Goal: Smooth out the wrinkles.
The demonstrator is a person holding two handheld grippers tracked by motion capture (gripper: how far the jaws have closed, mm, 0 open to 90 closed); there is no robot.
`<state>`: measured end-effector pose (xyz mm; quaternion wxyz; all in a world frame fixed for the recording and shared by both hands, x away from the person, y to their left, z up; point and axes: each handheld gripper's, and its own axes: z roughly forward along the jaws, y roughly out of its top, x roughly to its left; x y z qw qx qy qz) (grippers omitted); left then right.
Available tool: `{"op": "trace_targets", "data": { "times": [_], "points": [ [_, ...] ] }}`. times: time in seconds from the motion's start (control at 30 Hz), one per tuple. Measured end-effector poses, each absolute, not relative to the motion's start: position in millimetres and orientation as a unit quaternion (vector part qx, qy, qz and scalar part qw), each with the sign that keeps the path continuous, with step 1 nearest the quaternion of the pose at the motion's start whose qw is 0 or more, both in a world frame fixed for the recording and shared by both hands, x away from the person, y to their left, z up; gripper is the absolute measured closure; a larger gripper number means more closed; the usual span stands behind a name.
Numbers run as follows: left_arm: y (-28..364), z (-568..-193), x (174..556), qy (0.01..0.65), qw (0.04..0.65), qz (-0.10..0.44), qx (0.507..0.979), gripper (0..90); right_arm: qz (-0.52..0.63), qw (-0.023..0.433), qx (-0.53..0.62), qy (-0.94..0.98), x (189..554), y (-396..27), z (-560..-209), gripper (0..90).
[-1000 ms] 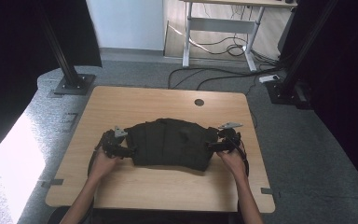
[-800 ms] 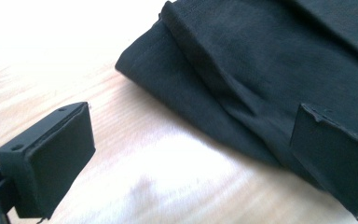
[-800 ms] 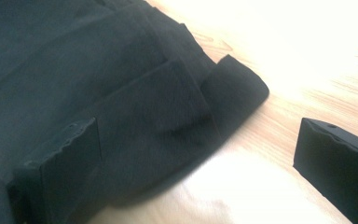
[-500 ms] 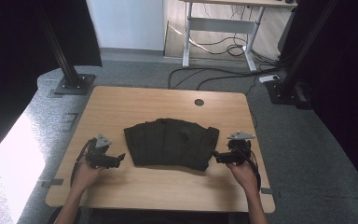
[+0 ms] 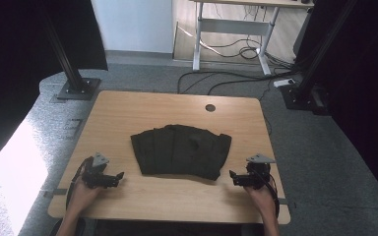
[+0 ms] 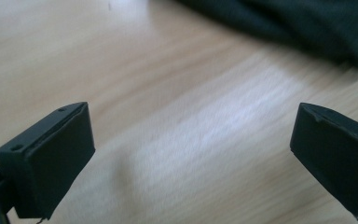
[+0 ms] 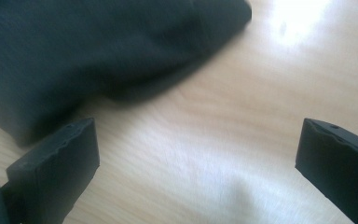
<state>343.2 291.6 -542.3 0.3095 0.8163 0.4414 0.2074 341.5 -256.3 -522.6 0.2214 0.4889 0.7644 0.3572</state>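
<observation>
- Both grippers rest low over the near part of the table, one at each side of the cloth, neither touching it.
- Left gripper: near the front left corner, jaws pointing right toward the cloth, held by the person's left hand. Jaws stand wide apart with bare wood between them; nothing gripped. Same in the left gripper view, where the cloth's edge shows far up at top right.
- Right gripper: near the front right edge, jaws pointing left, held by the right hand. Jaws wide apart, nothing between them. In the right gripper view the cloth's corner lies just ahead of one jaw, apart from it.
- Dark folded cloth: black or very dark grey, lying flat in the middle of the table, between the two grippers and a little farther back. Folds run front to back, giving a fanned, roughly trapezoid shape, wider at the far edge. Right front corner is near the right gripper; left edge is farther from the left gripper.
- Table: light wood top, rounded corners, a round cable hole near the far edge.
- Room: grey speckled floor; two black stands with base plates at the far corners; cables trail across the floor toward a pale desk frame behind; dark curtains at both sides; bright patch of light on the floor at left.
</observation>
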Motion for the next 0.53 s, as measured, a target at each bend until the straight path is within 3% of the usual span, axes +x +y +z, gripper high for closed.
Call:
{"op": "trace_targets", "data": {
  "times": [0.17, 0.53],
  "points": [
    [293.3, -546.8, 344.1, 0.449, 0.303, 0.196, 0.817, 0.0, 0.332, 0.209, 0.5, 0.772, 339.6, -266.0, -557.2, 0.0],
    [297.7, -547.5, 348.6, 0.466, 0.305, 0.172, 0.812, 0.0, 0.329, 0.211, 0.504, 0.77, 338.2, -266.7, -557.4, 0.0]
  ]
}}
